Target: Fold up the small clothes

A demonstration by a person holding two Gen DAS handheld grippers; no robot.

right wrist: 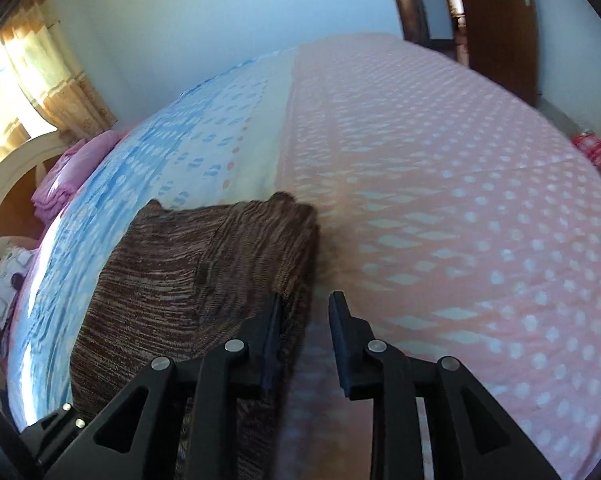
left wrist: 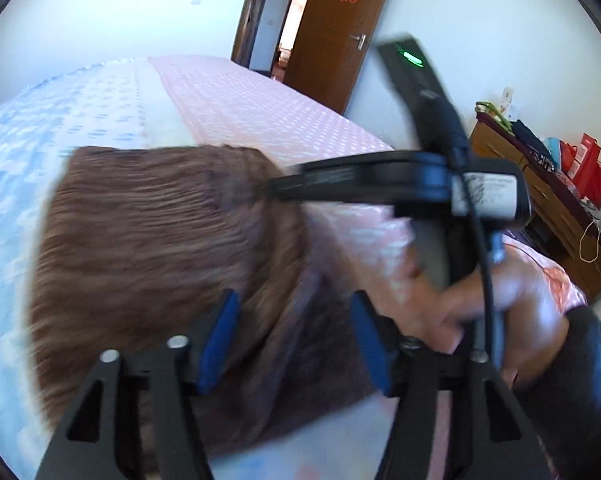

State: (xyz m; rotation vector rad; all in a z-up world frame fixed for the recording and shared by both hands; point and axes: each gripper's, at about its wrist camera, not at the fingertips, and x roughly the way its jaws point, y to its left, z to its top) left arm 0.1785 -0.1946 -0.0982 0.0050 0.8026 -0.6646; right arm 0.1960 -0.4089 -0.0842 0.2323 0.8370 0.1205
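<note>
A brown striped knit garment (left wrist: pixel 152 248) lies folded on the bed; it also shows in the right wrist view (right wrist: pixel 188 280). My left gripper (left wrist: pixel 296 340) is open, its blue pads just above the garment's near right part. My right gripper (right wrist: pixel 306 320) is open and empty at the garment's right edge, over the pink sheet. In the left wrist view the right gripper's body (left wrist: pixel 420 184) reaches in from the right, its tip at the garment's upper right corner, held by a hand (left wrist: pixel 500 300).
The bed has a sheet, blue on the left (right wrist: pixel 140 168) and pink on the right (right wrist: pixel 460 200). Pink folded bedding (right wrist: pixel 72 176) lies by the headboard. A wooden dresser (left wrist: pixel 560 216) with bags stands at the right. A brown door (left wrist: pixel 332 28) is behind the bed.
</note>
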